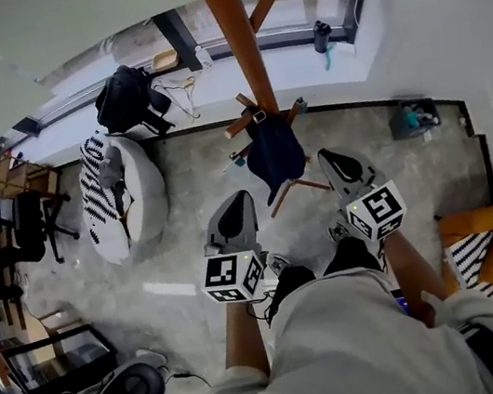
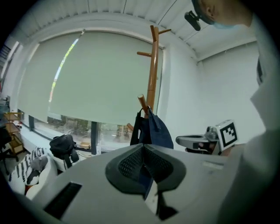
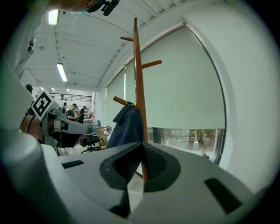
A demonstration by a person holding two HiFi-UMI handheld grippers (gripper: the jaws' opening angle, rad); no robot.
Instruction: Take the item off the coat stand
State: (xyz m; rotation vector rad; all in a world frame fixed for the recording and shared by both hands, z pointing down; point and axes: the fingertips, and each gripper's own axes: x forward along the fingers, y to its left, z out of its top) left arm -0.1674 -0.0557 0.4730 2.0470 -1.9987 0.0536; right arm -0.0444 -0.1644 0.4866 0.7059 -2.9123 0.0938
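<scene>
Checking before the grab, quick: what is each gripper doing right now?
Left gripper: closed, holding nothing.
Right gripper: closed, holding nothing.

- It looked like an open-plan office, with long strip lights (image 3: 61, 72) running along a white panelled ceiling.
- Far down the room, people (image 3: 72, 108) sat among desks, and a black swivel chair (image 3: 89, 141) stood nearer.
- A wide window was covered by a pale roller blind (image 2: 96, 74).
- A black backpack (image 1: 125, 97) sat on the window sill, and a white beanbag (image 1: 142, 205) lay below it on the polished grey floor (image 1: 190, 248).
- A wooden coat stand (image 1: 238, 42) stood near the window with a dark blue bag (image 1: 275, 153) hanging on it.
</scene>
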